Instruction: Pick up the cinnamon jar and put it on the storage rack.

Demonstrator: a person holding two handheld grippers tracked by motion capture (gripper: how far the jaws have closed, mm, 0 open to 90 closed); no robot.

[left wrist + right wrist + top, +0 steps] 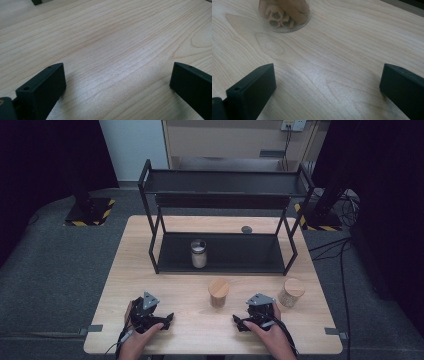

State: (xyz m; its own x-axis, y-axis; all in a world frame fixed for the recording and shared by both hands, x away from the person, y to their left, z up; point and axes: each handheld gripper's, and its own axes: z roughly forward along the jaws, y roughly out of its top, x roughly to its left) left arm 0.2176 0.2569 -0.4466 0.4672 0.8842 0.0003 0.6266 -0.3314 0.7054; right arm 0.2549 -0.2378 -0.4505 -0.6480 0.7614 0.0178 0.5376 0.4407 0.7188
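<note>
Both grippers rest low over the front of the wooden table (170, 335), each held by a hand. My left gripper (148, 306) is open, its jaws wide apart over bare wood (117, 67). My right gripper (259, 306) is also open with nothing between its jaws (328, 67). A glass jar with a wooden lid (218, 292) stands between the grippers and a little farther off; in the right gripper view its base (284, 15) holds tube-shaped tan pieces, ahead and left of the jaws. A second wooden-lidded jar (291, 292) stands just right of the right gripper.
A black two-tier shelf (225, 265) takes up the table's far half. On its lower tier stands a jar of white contents (198, 253). A small dark round lid (246, 229) lies behind it. A shelf foot (37, 2) shows at the left gripper view's top edge.
</note>
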